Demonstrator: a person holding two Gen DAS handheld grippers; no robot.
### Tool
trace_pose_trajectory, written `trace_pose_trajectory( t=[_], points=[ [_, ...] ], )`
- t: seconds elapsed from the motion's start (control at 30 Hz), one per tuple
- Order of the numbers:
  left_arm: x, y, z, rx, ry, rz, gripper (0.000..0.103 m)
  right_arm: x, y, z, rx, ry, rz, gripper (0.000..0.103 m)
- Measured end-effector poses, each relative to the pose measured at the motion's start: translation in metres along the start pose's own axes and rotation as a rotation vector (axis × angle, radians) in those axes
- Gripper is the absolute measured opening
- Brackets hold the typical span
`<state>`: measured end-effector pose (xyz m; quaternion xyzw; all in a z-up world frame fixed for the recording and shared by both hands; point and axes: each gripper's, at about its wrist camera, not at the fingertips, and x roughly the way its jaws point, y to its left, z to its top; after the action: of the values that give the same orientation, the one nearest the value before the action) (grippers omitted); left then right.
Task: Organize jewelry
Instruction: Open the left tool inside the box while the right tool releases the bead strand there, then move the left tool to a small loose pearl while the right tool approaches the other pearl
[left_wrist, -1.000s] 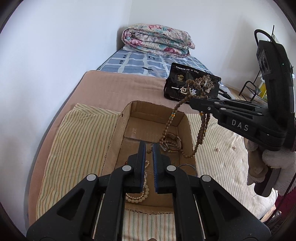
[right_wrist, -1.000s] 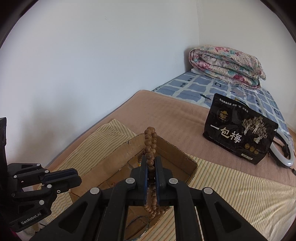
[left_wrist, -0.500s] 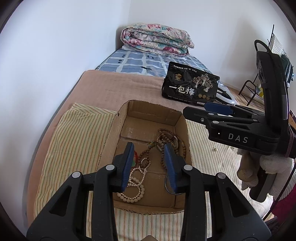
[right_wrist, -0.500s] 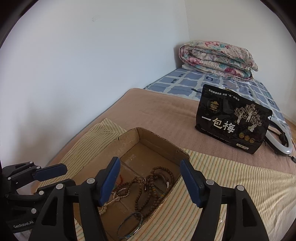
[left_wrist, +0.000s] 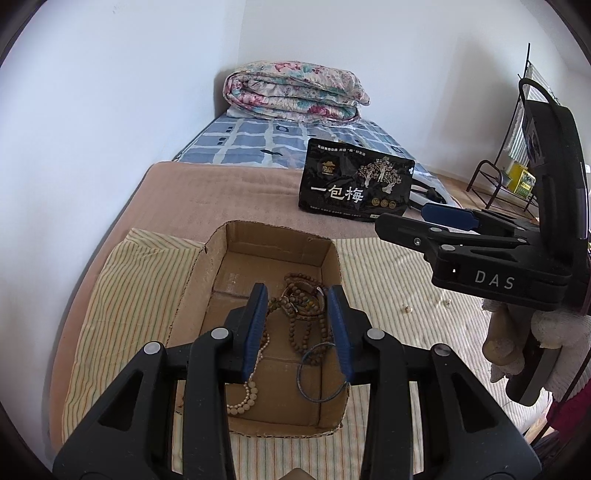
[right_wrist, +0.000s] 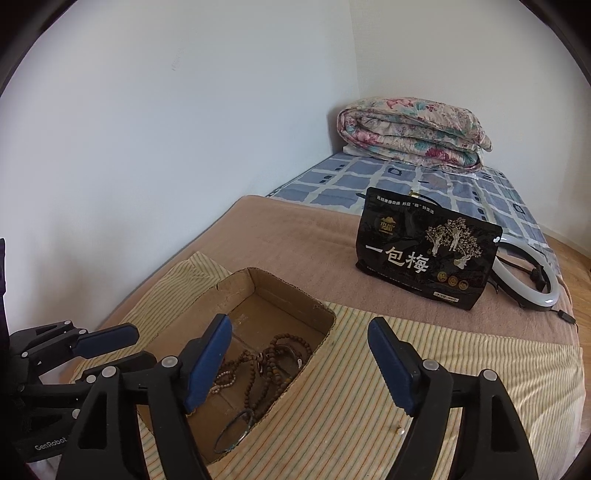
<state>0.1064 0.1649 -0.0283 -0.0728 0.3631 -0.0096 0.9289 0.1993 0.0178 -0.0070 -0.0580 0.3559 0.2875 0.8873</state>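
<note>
One cardboard box (left_wrist: 221, 254) holds a brown bead tangle (left_wrist: 303, 306), one cream strand (left_wrist: 247, 395), one dark bangle (left_wrist: 317, 373). Left gripper (left_wrist: 297, 328) apart, empty; right gripper (right_wrist: 299, 365) opening, empty.

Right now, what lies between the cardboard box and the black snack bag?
Nothing stands there. Between the cardboard box and the black snack bag lies only bare brown blanket, clearest in the right wrist view.
</note>
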Motion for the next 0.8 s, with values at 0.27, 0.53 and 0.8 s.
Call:
trace_pose_trajectory(
  t=[0.27, 0.53, 0.8],
  points=[
    [0.005, -0.031, 0.004, 0.033, -0.001, -0.033, 0.034, -0.022, -0.031, -0.008, 0.024, -0.014, -0.033, 0.078],
    [0.016, -0.065, 0.006, 0.063, 0.011, -0.070, 0.034, -0.045, -0.073, -0.024, 0.060, -0.018, -0.087, 0.078],
    [0.032, -0.100, 0.005, 0.089, 0.032, -0.107, 0.034, -0.066, -0.114, -0.040, 0.096, -0.014, -0.143, 0.078]
  ],
)
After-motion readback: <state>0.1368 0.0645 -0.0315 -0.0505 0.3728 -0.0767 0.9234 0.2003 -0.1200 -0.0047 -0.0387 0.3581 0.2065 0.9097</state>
